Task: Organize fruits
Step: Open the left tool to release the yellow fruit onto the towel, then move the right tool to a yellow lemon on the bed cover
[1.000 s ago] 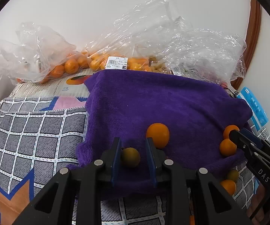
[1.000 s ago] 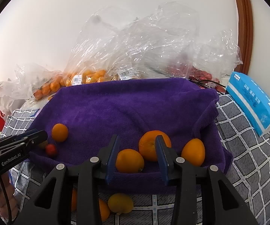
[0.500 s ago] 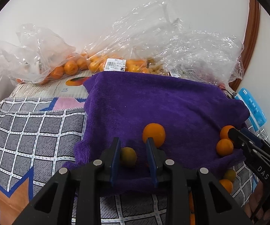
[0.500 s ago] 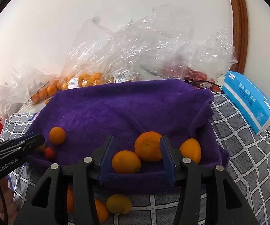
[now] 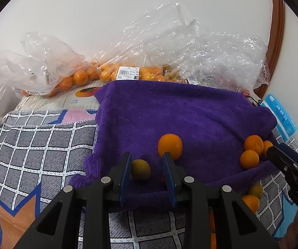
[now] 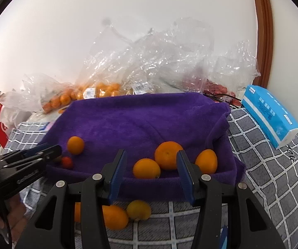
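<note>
Hovering low at the near edge of the purple towel [image 5: 180,114], the left tongs [image 5: 147,170] stand apart with a dull green fruit [image 5: 140,169] between the fingers, close to the left finger, though I cannot tell whether it touches; a bigger orange [image 5: 170,146] sits just beyond the right finger's tip; a small red fruit [image 6: 66,161] lies beside that finger, mostly hidden from the left wrist view; far to the right of these tongs a cluster of oranges [image 5: 250,153] rests on the towel by the tip of the right tongs [image 5: 273,150].

The right tongs [image 6: 151,166] are spread wide, holding nothing; between their fingers lies an orange [image 6: 147,168] on the towel's front fold; a larger one [image 6: 167,155] sits just behind it near the right finger, and a third [image 6: 206,161] lies outside that finger; below the tongs, off the towel on the checked cloth [image 6: 273,176], lie a yellowish fruit [image 6: 138,210] and another orange [image 6: 114,216], touching; beyond the towel, clear bags [image 6: 149,62] of fruit lean on the wall; a blue tissue pack [image 6: 271,112] lies to the right.
</note>
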`<state>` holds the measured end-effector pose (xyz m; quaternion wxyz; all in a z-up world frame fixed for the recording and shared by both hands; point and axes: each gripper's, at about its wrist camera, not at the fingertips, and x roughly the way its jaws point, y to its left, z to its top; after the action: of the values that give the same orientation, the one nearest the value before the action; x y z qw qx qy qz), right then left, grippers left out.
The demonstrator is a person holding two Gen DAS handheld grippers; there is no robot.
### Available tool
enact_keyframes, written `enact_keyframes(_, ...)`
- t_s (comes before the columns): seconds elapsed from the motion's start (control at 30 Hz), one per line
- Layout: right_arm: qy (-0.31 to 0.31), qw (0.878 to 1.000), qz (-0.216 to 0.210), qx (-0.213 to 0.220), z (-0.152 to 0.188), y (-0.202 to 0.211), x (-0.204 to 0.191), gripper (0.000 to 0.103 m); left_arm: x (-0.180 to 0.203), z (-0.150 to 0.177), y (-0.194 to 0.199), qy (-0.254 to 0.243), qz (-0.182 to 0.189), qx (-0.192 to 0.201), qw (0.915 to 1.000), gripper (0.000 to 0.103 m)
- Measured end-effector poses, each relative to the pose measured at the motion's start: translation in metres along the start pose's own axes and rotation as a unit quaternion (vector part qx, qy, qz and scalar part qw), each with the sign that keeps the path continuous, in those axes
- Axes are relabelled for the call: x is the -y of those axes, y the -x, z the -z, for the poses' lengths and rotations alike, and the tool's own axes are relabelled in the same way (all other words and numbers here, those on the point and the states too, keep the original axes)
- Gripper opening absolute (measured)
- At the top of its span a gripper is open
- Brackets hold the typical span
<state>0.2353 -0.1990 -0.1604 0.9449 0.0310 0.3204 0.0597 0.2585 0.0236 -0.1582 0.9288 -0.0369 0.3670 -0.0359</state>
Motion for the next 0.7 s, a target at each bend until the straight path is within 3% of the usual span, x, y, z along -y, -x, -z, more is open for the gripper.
enact_keyframes(0.27,-0.004,1.0,-0.005,-0.019,0.011,0.014,0.003,0.049,-0.002,0.012,0.021,0.017,0.02,-0.007,0.9996,0.03)
enact_keyframes(0.47,-0.011,0.999,-0.009,-0.037,0.021,0.017,0.002,0.049,-0.007,0.021,0.043,0.009,0.01,-0.005,0.9999,0.03)
enact_keyframes(0.7,-0.006,0.999,-0.014,-0.049,0.032,0.022,-0.008,0.049,-0.028,0.037,0.047,0.02,-0.008,-0.028,0.9994,0.032)
